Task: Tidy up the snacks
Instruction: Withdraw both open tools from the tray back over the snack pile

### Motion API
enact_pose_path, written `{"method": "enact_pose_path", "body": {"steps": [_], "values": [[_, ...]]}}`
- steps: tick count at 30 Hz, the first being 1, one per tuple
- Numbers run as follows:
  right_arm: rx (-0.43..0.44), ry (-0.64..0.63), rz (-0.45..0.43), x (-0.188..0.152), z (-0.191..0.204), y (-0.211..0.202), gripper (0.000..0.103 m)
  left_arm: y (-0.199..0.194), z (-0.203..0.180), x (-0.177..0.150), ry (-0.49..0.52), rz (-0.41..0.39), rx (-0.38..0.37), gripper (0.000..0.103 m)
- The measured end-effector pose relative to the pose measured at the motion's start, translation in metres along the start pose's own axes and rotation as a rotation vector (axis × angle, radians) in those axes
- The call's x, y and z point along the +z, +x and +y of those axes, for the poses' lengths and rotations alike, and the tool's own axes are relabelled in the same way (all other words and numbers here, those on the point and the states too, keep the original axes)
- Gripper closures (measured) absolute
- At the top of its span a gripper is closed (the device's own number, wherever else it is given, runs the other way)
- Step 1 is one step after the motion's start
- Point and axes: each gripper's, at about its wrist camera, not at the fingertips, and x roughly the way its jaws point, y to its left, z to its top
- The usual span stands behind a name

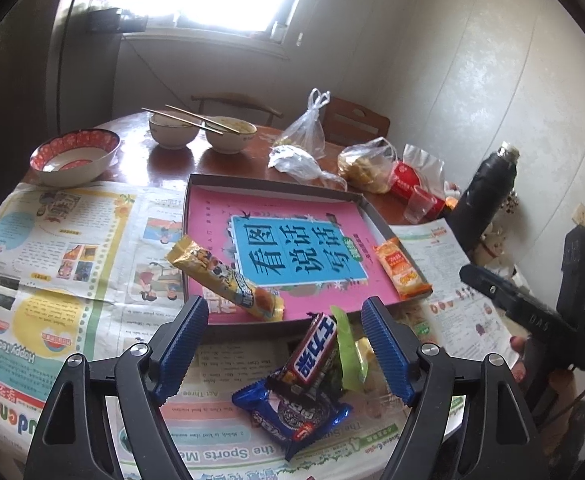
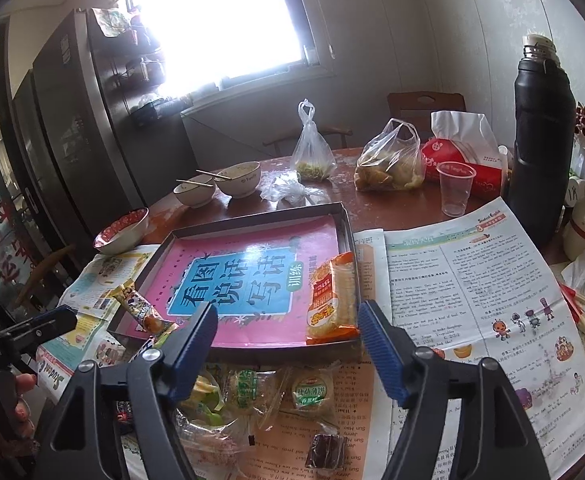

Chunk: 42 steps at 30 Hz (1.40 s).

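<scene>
A shallow dark tray [image 1: 276, 189] lined with a pink and blue book cover lies on the newspaper. A yellow snack bar [image 1: 224, 280] rests across its front left corner, and an orange packet [image 1: 398, 272] lies along its right side. In front of the tray sit a Snickers bar [image 1: 316, 348], a blue Oreo pack [image 1: 292, 412] and a green wrapper [image 1: 348, 348]. My left gripper [image 1: 285, 312] hovers open above these, holding nothing. My right gripper [image 2: 287, 316] is open over the tray's front edge, just left of the orange packet [image 2: 332, 300]. Green biscuit packs [image 2: 312, 392] lie below it.
Behind the tray stand three bowls [image 1: 74, 156], two with chopsticks, tied plastic bags [image 2: 388, 160], a clear cup [image 2: 454, 192], a red tissue pack [image 2: 464, 152] and a tall black flask [image 2: 540, 140]. Newspaper [image 2: 472, 280] covers the near table. A rabbit figure [image 2: 584, 224] sits far right.
</scene>
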Motion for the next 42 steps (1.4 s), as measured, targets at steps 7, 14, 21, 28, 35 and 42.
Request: {"method": "enact_pose_path", "body": {"steps": [7, 14, 21, 28, 35, 42], "values": [[0.004, -0.014, 0.000, -0.003, 0.003, -0.003, 0.028, 0.008, -0.007, -0.009, 0.064, 0.053, 0.005, 0.022], [0.005, -0.016, 0.000, -0.005, 0.004, -0.005, 0.028, 0.015, -0.008, -0.016, 0.100, 0.086, 0.033, 0.022], [-0.002, -0.030, -0.005, -0.009, 0.007, -0.009, 0.028, 0.016, -0.007, -0.018, 0.106, 0.108, 0.013, 0.022], [-0.005, -0.037, 0.013, -0.018, 0.008, -0.009, 0.027, 0.020, -0.009, -0.028, 0.141, 0.148, 0.016, 0.022], [-0.001, -0.049, 0.031, -0.025, 0.012, -0.010, 0.027, 0.028, -0.011, -0.035, 0.167, 0.192, 0.018, 0.022], [-0.008, -0.052, 0.046, -0.032, 0.010, -0.009, 0.027, 0.039, -0.011, -0.042, 0.188, 0.236, 0.036, 0.022]]}}
